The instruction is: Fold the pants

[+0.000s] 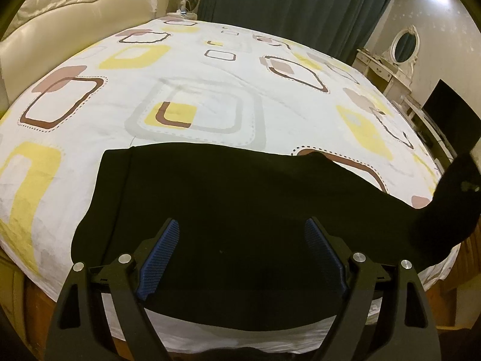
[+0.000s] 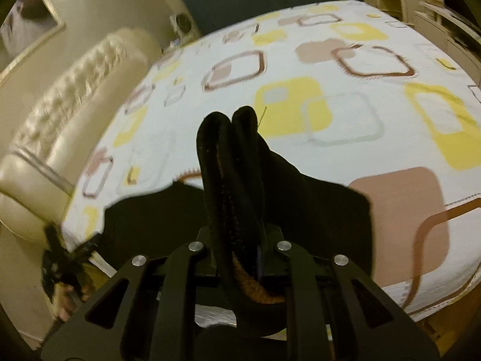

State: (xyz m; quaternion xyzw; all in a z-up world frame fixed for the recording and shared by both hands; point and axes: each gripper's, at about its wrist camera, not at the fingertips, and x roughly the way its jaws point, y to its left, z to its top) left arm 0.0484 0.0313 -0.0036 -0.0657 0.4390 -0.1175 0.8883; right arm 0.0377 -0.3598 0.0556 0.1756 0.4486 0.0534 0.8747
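Note:
Black pants (image 1: 228, 198) lie across the near edge of the bed, spread left to right. My left gripper (image 1: 242, 234) is open above the pants, its blue pads (image 1: 162, 255) wide apart and holding nothing. At the right of the left wrist view, one end of the pants is lifted off the bed (image 1: 451, 192). My right gripper (image 2: 240, 249) is shut on that bunched end of the pants (image 2: 237, 162), which sticks up between the fingers. The rest of the pants (image 2: 300, 210) hang down to the bed below.
The bed has a white sheet with yellow and brown squares (image 1: 210, 75). A cream padded headboard (image 1: 75, 6) stands at the left, dark curtains (image 1: 285, 0) at the back. A white dresser with mirror (image 1: 402, 48) and a dark screen (image 1: 451, 120) are at the right.

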